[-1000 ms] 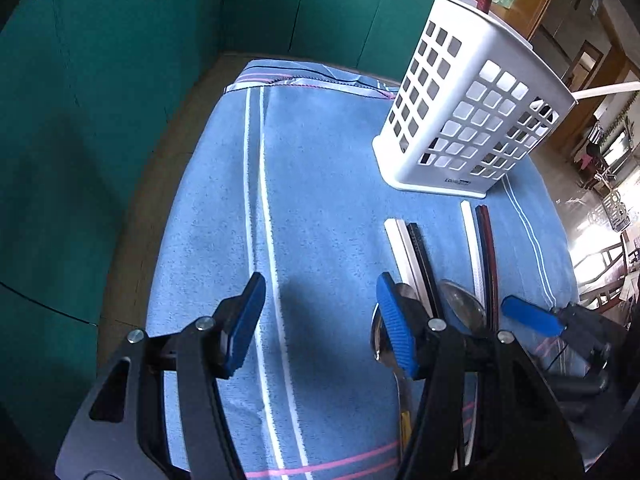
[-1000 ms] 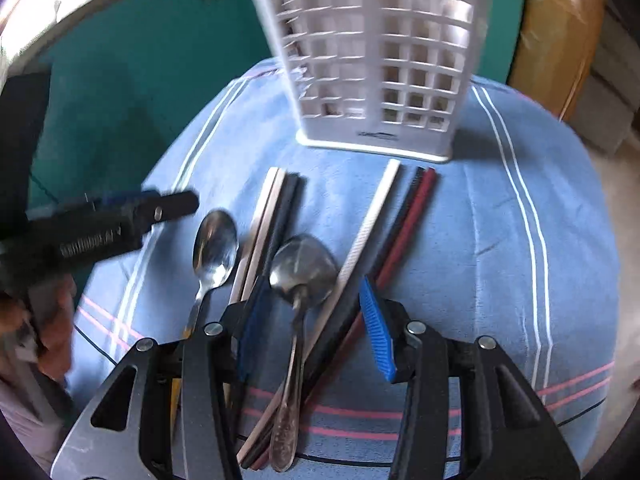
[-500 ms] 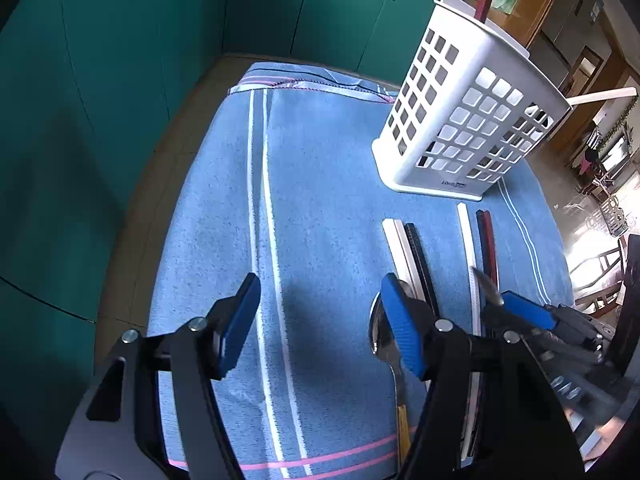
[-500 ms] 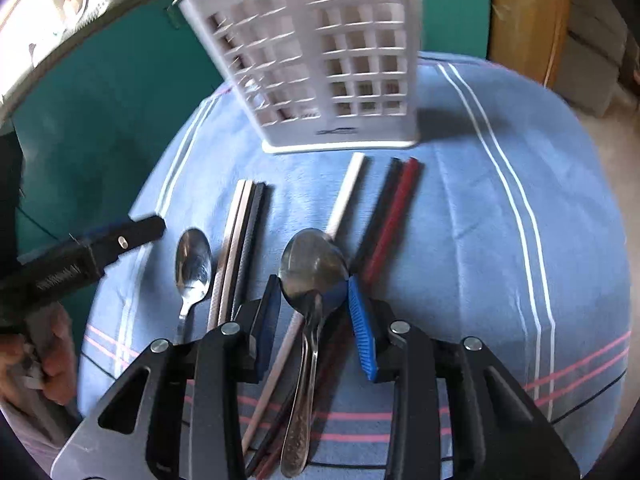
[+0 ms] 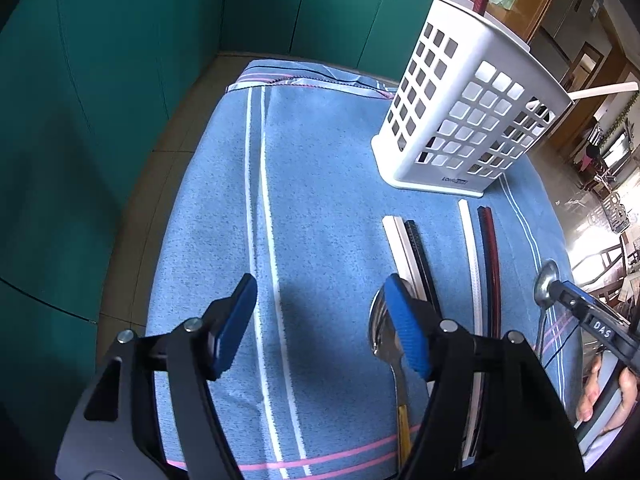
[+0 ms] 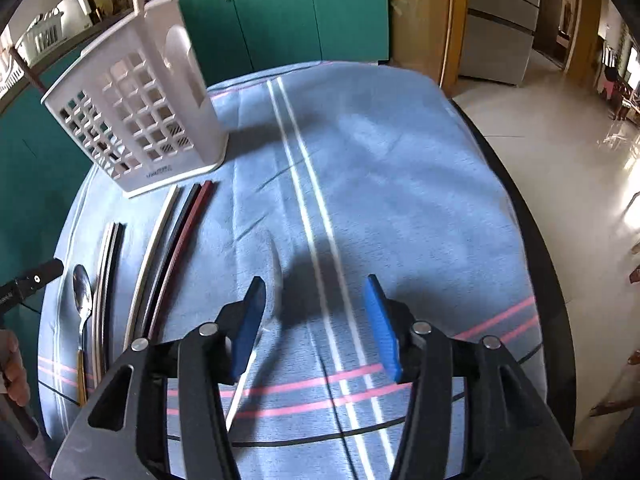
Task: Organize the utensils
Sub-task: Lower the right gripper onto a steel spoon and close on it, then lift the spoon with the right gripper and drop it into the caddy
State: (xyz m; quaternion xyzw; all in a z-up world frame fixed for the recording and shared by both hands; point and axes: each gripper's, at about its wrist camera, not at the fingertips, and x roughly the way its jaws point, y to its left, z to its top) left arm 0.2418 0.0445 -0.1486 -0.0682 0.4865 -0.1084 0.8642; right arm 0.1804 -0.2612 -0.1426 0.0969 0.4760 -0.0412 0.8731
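Note:
A white slotted basket (image 5: 468,120) (image 6: 136,120) stands at the back of the blue cloth, with a red and a white chopstick in it. In front lie a white-and-black chopstick pair (image 5: 404,248), a white chopstick (image 5: 470,248) and a black-and-red pair (image 5: 490,248). A gold-handled spoon (image 5: 380,332) (image 6: 82,292) lies partly behind my left gripper's right finger. My left gripper (image 5: 320,320) is opening over bare cloth, nothing between its jaws. My right gripper (image 6: 316,320) is opening too; a blurred steel spoon (image 5: 545,285) rests against its left finger, not pinched.
The blue striped cloth (image 6: 380,200) covers a round dark table whose edge curves down the right. Teal cabinets stand behind and to the left. A person's hand (image 5: 604,392) holds the right gripper's handle.
My right gripper shut on the steel spoon in the row, carried it rightward onto open cloth, and its jaws have widened off it. My left gripper stayed put and opened slightly.

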